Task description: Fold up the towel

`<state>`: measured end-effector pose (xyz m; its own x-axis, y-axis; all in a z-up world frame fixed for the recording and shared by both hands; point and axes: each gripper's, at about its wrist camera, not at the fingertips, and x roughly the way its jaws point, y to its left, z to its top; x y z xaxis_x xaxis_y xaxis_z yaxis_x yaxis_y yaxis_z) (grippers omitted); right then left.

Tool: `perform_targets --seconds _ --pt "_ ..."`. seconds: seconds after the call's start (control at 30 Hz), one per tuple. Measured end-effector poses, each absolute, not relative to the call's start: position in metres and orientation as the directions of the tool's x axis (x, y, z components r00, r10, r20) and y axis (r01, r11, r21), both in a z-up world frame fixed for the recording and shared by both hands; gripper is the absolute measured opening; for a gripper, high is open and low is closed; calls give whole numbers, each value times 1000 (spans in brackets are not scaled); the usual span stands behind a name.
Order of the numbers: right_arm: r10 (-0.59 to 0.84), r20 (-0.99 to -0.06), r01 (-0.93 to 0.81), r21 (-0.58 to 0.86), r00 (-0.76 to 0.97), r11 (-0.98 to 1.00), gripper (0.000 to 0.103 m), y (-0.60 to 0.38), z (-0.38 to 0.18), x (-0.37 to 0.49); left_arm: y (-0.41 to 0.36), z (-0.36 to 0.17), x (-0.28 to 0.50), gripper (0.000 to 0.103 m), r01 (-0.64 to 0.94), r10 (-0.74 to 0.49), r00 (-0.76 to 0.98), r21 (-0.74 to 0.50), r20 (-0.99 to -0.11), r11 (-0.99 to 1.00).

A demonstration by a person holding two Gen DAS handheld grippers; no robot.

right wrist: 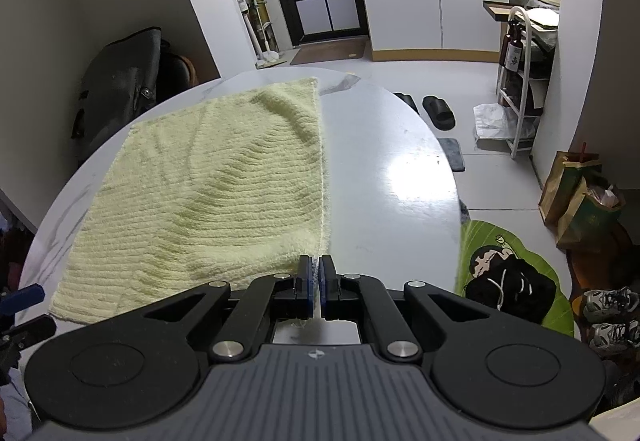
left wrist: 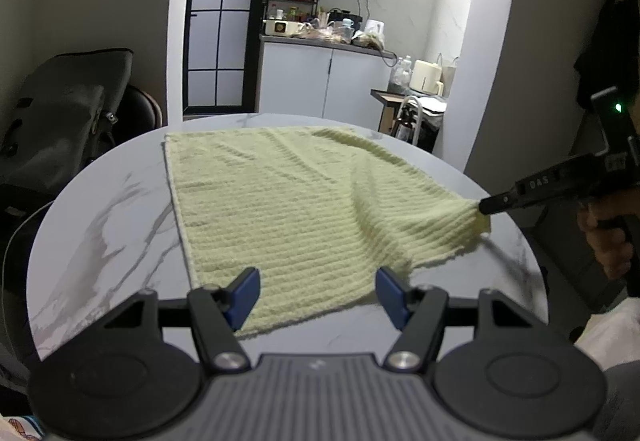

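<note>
**Right gripper clamped on towel corner; left gripper spread above near edge**

Right gripper [right wrist: 317, 283] is clenched on the near right corner of the towel [right wrist: 208, 177], lifting it slightly off the table [right wrist: 400, 169]. My left gripper [left wrist: 318, 295] hangs released, fingers wide apart, with the towel's near left corner at 11 o'clock, just beside it. Pale yellow, ribbed, unfolded; its long axis runs toward 12 o'clock. Judgement: the left gripper must grasp that corner next.

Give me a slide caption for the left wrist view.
Open left gripper hovers over the towel's near edge while the right gripper lifts a pinched corner off the table.
</note>
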<state>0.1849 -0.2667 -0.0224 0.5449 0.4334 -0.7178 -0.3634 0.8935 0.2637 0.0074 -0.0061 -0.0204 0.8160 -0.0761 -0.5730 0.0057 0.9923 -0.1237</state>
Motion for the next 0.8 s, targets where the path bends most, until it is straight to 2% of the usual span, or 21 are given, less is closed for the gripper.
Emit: perform_targets --seconds 0.73,0.77,0.8 --pt "429 -727 -343 277 536 897 8 -275 -22 168 19 -30 9 67 -39 -46 806 -130 -590 991" --pt "429 -729 -345 275 534 897 10 -274 -23 166 20 -31 9 67 -42 -43 805 -130 -591 991" --pt "428 -730 -346 273 532 897 16 -273 -24 165 21 -32 9 67 -46 -40 804 -130 -593 990"
